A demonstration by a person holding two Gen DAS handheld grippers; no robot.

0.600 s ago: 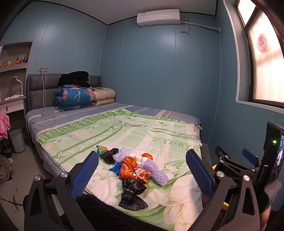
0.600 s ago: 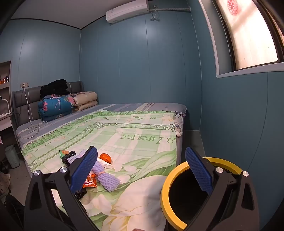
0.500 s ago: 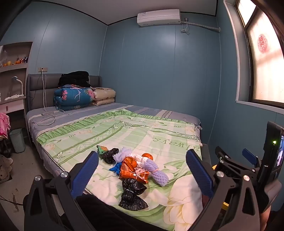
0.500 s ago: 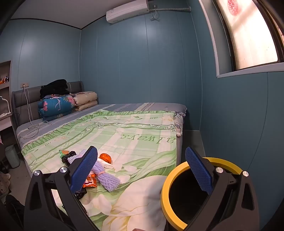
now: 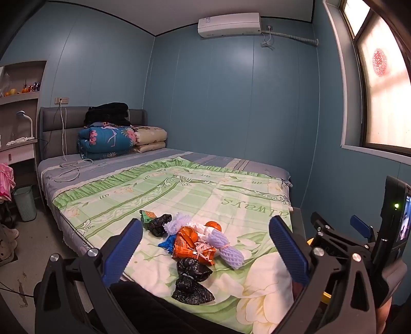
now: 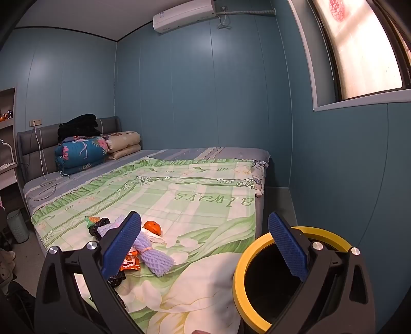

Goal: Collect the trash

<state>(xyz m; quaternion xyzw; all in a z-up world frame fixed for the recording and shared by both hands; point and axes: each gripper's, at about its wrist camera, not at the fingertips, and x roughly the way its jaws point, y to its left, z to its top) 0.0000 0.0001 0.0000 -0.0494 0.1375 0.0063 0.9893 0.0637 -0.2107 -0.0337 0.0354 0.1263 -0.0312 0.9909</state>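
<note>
Both grippers, left gripper (image 5: 205, 250) and right gripper (image 6: 204, 246), fingers apart and empty, face bed trash (image 5: 195, 244); best pinch one loose piece, then reach the yellow-rimmed bin (image 6: 240, 277).

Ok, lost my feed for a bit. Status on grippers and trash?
Left gripper open, empty. Right gripper open, empty. Trash pile untouched on bed. Yellow-rimmed bin beside bed, nothing blocking.

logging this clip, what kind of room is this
A bedroom, most likely in a home: a made bed with folded quilts against the headboard, a wall air conditioner, and a window. Trash lies on the bedspread.
</note>
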